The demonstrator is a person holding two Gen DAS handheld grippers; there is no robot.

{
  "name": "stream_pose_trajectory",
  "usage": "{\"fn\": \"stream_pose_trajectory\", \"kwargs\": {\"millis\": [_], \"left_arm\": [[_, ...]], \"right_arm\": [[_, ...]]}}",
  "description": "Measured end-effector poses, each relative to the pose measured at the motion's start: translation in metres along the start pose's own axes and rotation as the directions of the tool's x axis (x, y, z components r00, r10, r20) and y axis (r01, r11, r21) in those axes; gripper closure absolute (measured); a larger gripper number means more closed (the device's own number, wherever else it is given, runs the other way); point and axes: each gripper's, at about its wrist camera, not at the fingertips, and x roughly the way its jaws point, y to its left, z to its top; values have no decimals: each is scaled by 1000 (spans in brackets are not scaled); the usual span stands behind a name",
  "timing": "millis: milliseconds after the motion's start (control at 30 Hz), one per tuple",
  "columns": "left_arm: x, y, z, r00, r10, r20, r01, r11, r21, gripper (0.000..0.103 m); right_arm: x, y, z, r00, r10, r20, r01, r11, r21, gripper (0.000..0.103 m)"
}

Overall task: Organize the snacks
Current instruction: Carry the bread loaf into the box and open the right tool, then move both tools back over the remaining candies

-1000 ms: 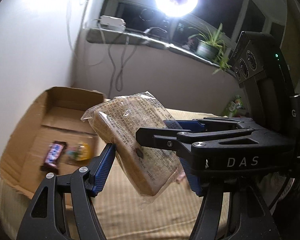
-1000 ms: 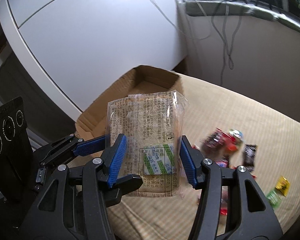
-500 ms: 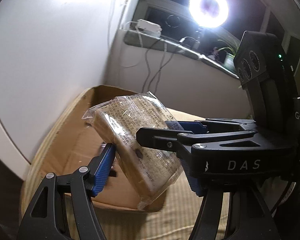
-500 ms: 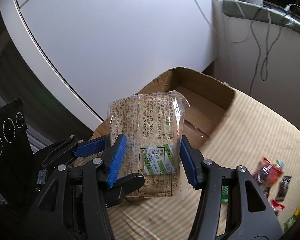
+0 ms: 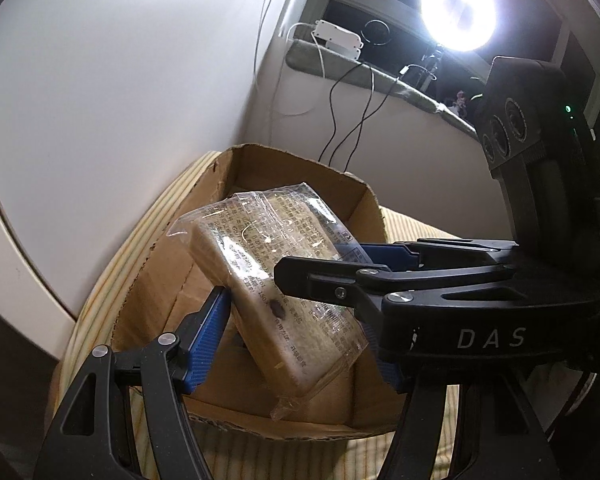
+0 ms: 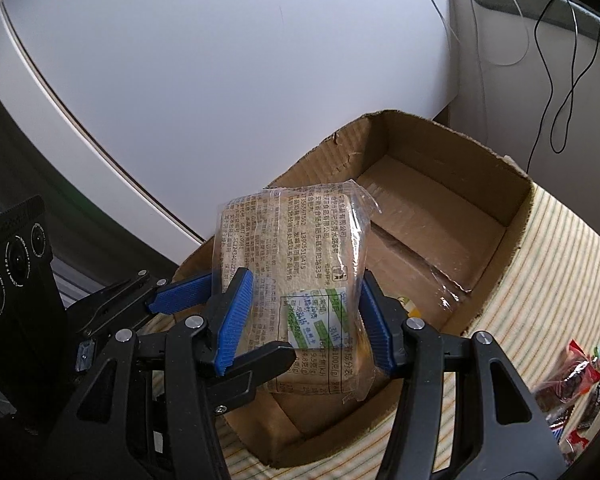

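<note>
Hanging over the open cardboard box (image 6: pixel 512 208), a clear-wrapped bread packet (image 6: pixel 300 280) is clamped from both sides at once: the right gripper (image 6: pixel 306 322) pinches its lower half, and the left gripper (image 5: pixel 290 334) grips it too. Loose snack packets (image 6: pixel 572 388) lie on the striped mat (image 6: pixel 560 280) beside the box.

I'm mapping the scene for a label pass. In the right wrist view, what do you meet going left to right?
left gripper → bread packet → cardboard box → loose snack wrappers
</note>
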Motion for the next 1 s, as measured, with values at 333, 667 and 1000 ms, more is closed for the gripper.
{"fn": "stream_pose_trajectory", "kwargs": {"millis": [333,667,1000], "left_arm": [[6,0,5,1000,24,-2,-24,1000,3,38],[-12,-5,2,998,50,36,-51,999,20,38],[-35,-35,-7,994,0,111,-9,997,77,38]], "right_arm": [[0,-2,1,999,-37,15,37,999,-5,42],[-30,-14,-2,995,-64,74,63,998,15,38],[-84,-35,-37,976,-166,144,165,986,14,37]]}}
